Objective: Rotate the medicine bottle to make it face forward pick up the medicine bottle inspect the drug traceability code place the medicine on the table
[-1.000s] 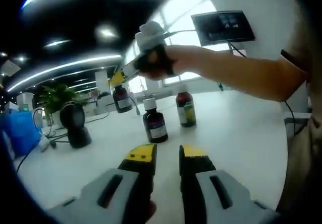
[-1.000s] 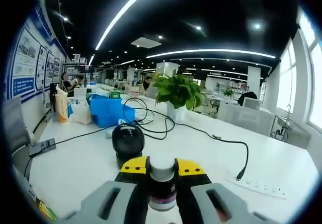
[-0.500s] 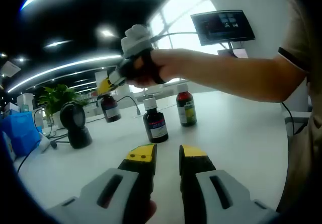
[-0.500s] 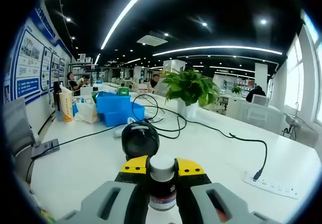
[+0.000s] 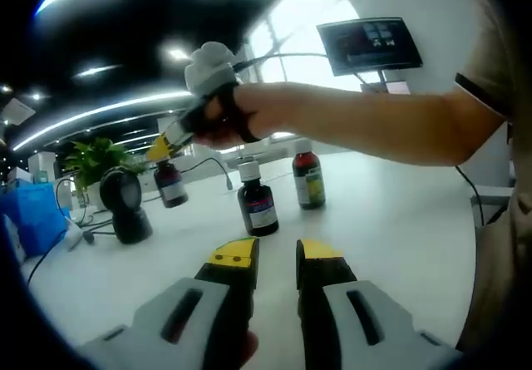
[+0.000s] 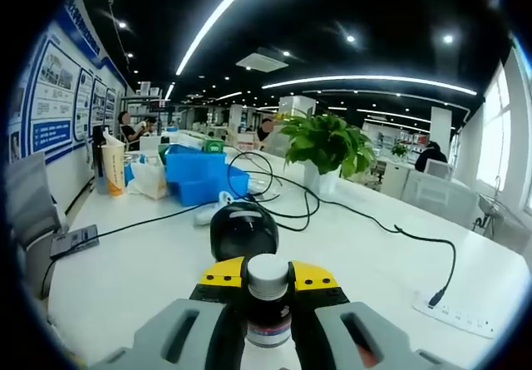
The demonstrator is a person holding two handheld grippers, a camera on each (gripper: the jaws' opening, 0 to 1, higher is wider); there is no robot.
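White tabletop [image 5: 399, 220] runs across the lower half of both views, under a dark ceiling with long strip lights, in what looks like an open office. In the right gripper view the right gripper [image 6: 258, 285] pinches a dark medicine bottle [image 6: 268, 308] with a white cap at bottom centre, held upright and off the table. It points at the black dome-shaped scanner [image 6: 243, 231] just beyond, probably so the traceability code can be read. In the left gripper view that same bottle [image 5: 170, 184] hangs left of centre below the right gripper [image 5: 164, 145], near the scanner [image 5: 123, 205] at left. Two more bottles [image 5: 257, 201] stand on the table at centre, apparently waiting their turn. The left gripper [image 5: 276, 255] idles at bottom centre, its jaws a little apart with nothing between them. A potted plant [image 6: 326, 145], a blue bin [image 6: 196, 176], trailing cables and a power strip [image 6: 455, 313] sit further back. A monitor [image 5: 370, 42] hangs upper right in the left gripper view.
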